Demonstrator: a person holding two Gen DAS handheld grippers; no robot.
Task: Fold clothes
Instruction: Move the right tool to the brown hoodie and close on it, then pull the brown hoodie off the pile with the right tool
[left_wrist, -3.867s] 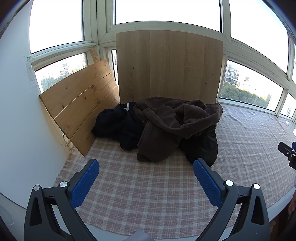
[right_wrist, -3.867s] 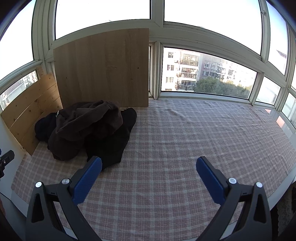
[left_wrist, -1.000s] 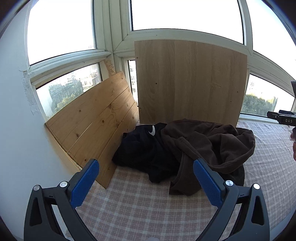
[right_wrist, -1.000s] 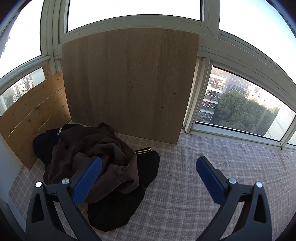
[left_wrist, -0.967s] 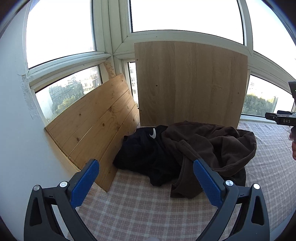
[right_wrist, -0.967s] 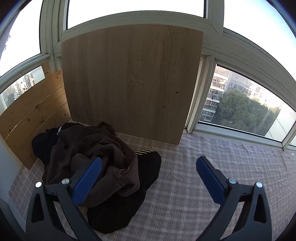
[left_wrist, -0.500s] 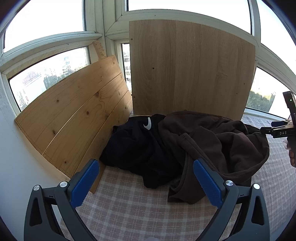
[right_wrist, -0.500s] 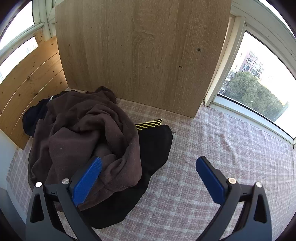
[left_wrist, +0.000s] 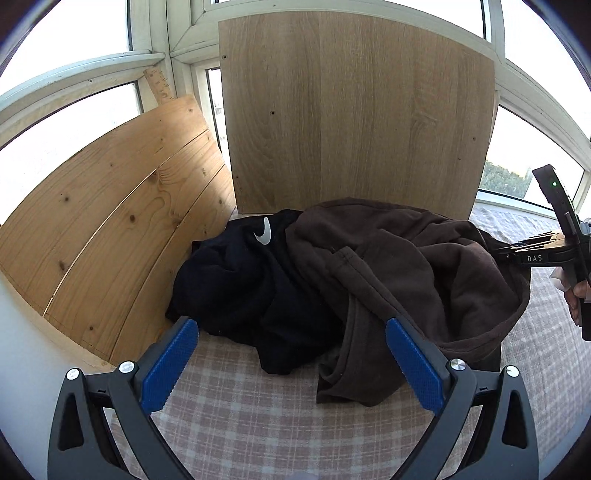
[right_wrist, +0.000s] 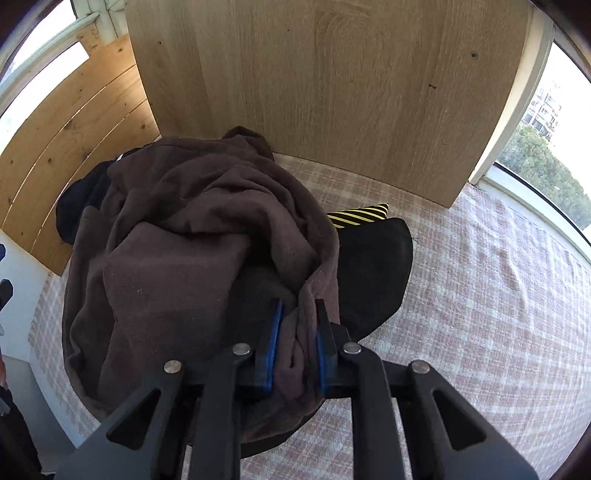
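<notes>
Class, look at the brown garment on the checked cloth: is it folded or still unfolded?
Unfolded. The brown garment lies crumpled in a heap over black clothes; the right gripper, jaws just closing, pinches a bunched fold of it.

Two wooden boards (left_wrist: 354, 110) are walling in the clothes pile (left_wrist: 351, 280) at the far and left sides; open checked cloth (right_wrist: 498, 295) is lying free to the right and near.

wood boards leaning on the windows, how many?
2. The plank board leans at the left; the smooth panel stands behind the clothes pile. None looks hidden.
</notes>
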